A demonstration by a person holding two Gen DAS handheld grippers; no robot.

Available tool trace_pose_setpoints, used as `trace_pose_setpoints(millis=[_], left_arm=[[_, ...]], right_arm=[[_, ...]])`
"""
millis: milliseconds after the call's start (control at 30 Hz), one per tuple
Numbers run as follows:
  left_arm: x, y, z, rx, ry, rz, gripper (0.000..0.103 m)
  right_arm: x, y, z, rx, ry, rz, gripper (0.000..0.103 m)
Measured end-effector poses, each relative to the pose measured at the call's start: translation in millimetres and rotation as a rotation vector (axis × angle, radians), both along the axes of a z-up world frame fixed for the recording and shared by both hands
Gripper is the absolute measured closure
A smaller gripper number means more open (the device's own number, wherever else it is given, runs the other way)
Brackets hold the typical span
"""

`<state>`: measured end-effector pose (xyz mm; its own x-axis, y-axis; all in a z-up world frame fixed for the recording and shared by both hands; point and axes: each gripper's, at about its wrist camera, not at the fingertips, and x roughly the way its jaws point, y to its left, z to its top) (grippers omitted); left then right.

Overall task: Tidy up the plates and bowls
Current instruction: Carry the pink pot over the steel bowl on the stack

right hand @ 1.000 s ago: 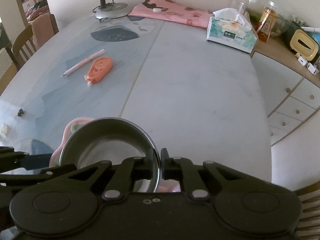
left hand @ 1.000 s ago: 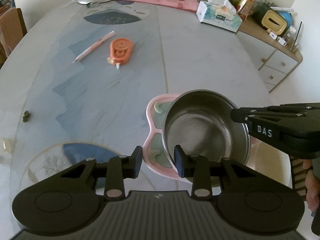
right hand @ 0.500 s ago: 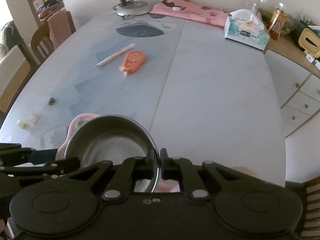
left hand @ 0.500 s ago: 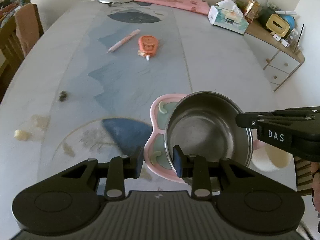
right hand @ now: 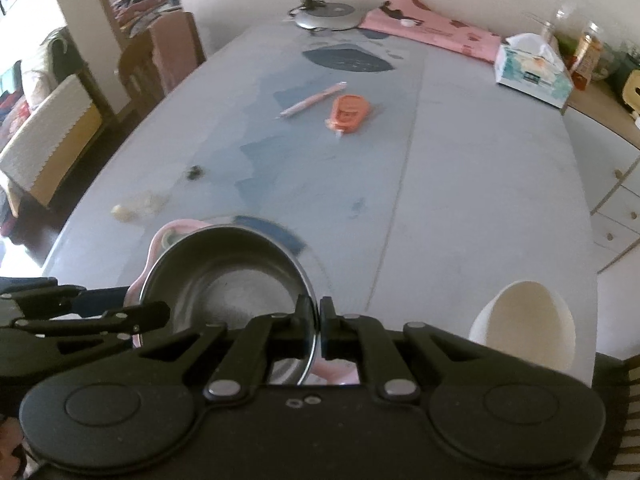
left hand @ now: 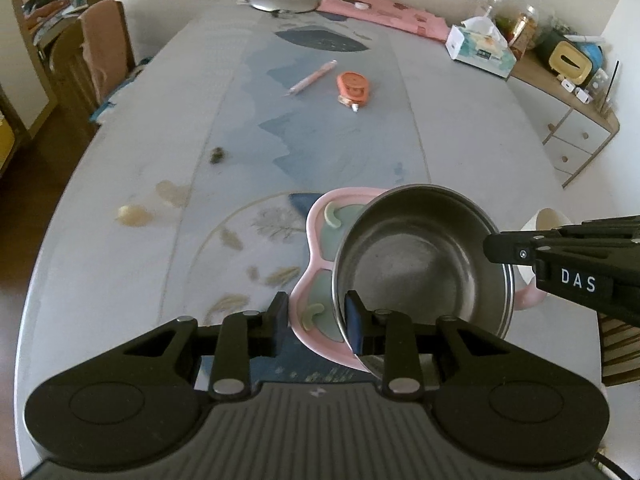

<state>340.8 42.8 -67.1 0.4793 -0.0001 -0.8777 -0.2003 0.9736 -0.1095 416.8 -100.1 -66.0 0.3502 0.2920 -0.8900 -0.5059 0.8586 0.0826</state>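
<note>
A steel bowl (left hand: pixel 420 260) is held tilted above a pink divided plate (left hand: pixel 320 236) near the table's front edge. My right gripper (right hand: pixel 320 322) is shut on the bowl's rim (right hand: pixel 224 276); it shows from the side in the left wrist view (left hand: pixel 490 246). My left gripper (left hand: pixel 316 320) is open, its right finger against the bowl's outer wall and its left finger over the pink plate's edge (right hand: pixel 172 236). A cream bowl (right hand: pixel 528 324) sits at the front right, partly hidden in the left wrist view (left hand: pixel 544 220).
An orange tape dispenser (left hand: pixel 352 86) and a pink pen (left hand: pixel 312 78) lie mid-table. A tissue box (left hand: pixel 480 50), pink cloth (left hand: pixel 384 8) and lamp base (left hand: pixel 280 0) stand at the far end. Crumbs (left hand: pixel 132 214) lie left. Chairs (left hand: pixel 96 52) stand left, a cabinet (left hand: pixel 576 120) right.
Both grippers and the steel bowl have pulled back toward the table's front edge and risen. The cream bowl has come into the right wrist view.
</note>
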Motion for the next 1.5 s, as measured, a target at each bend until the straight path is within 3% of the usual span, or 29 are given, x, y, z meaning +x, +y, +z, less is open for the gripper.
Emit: trace_pose_setpoints(millis=[833,1167,1500], left_arm=[[-157,78,28,0.056,0.066,0.214,0.076],[-202,97,14,0.042,0.139,0.263,0.076],[-218,97,-14,0.035,0.233,0.253,0.077]], right_arm=[[-131,89,27,0.043,0.072,0.267,0.098],[-165,113,13,0.036,0.15,0.336,0.098],[-184,121,-9,0.002,0.221,0.361,0.098]])
